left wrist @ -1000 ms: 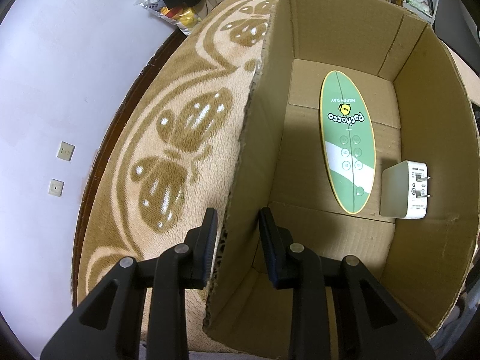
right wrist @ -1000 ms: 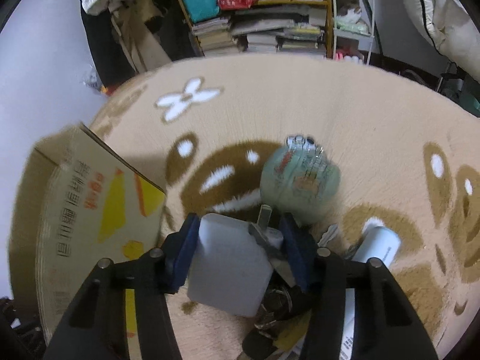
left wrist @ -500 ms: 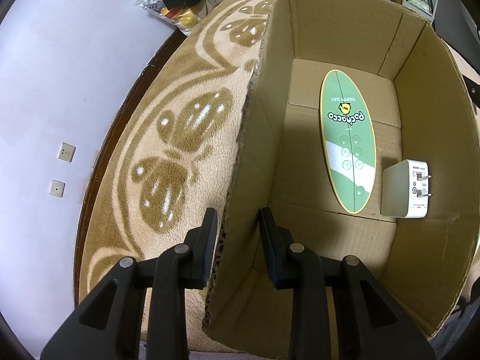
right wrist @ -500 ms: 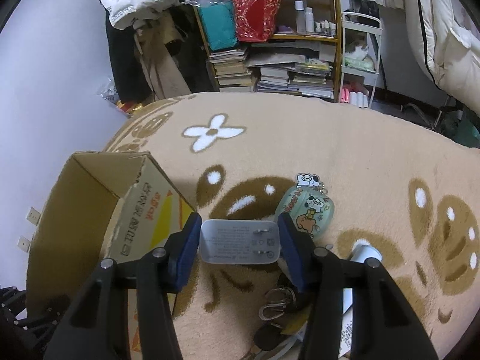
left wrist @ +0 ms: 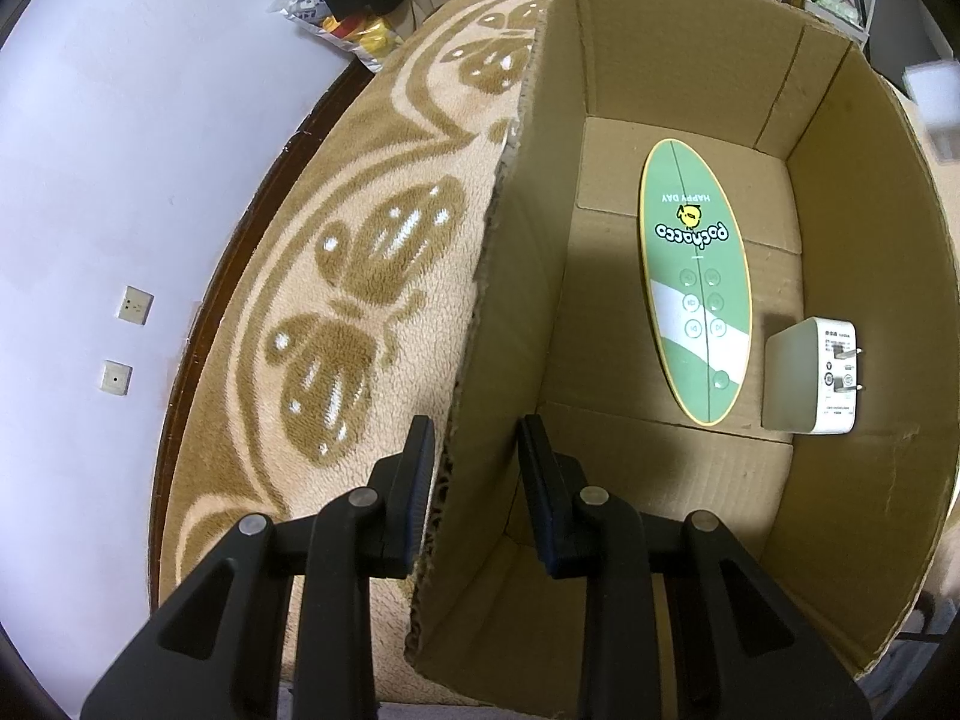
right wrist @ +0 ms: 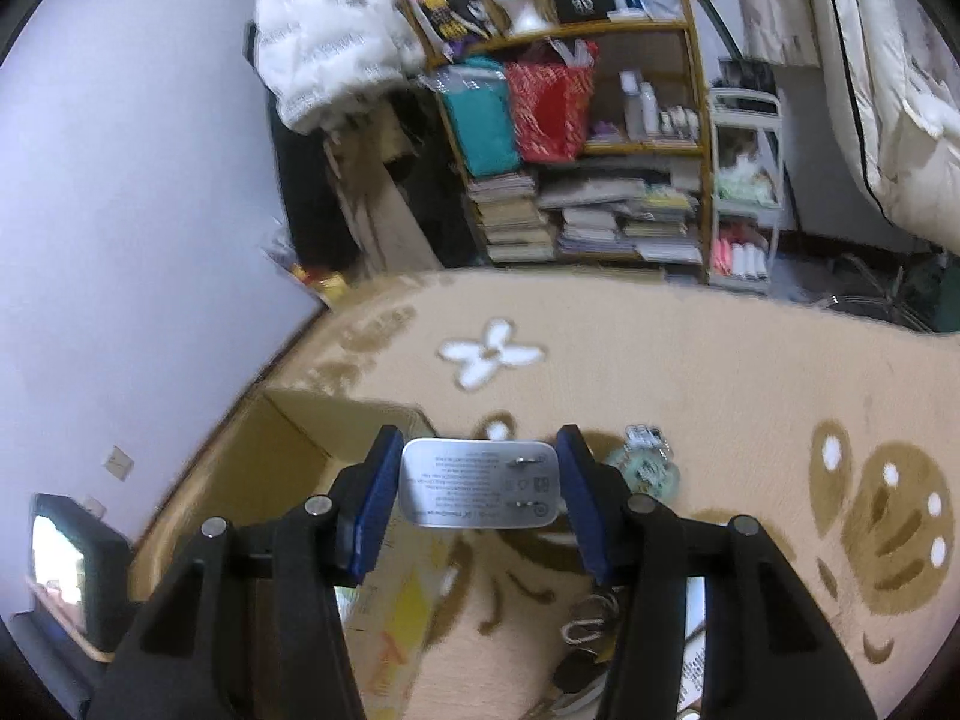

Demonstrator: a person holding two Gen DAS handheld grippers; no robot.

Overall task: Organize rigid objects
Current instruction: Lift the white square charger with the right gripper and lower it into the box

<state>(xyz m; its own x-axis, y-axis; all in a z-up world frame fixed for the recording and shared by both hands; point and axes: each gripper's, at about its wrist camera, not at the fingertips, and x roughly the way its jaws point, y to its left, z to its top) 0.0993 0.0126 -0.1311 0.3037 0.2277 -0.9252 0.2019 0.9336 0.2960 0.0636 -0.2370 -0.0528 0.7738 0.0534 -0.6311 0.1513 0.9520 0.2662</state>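
My left gripper (left wrist: 474,450) straddles the near left wall of an open cardboard box (left wrist: 690,60); its jaws are part-way open, one finger outside and one inside. On the box floor lie a green oval Pochacco board (left wrist: 696,294) and a white plug charger (left wrist: 810,375). My right gripper (right wrist: 480,483) is shut on a second white charger (right wrist: 474,492), prongs facing the camera, held in the air above the box's (right wrist: 288,450) right edge. A blurred white shape (left wrist: 930,90) shows past the box's far right rim.
On the beige patterned carpet (right wrist: 690,360) right of the box lie a green round keychain item (right wrist: 645,474) and a bunch of keys (right wrist: 591,618). A crowded bookshelf (right wrist: 600,210) stands behind. A white wall (left wrist: 120,180) runs along the carpet's left side.
The right gripper has lifted the white charger off the carpet pile and carried it up and left toward the box. The left gripper and the box have not moved.
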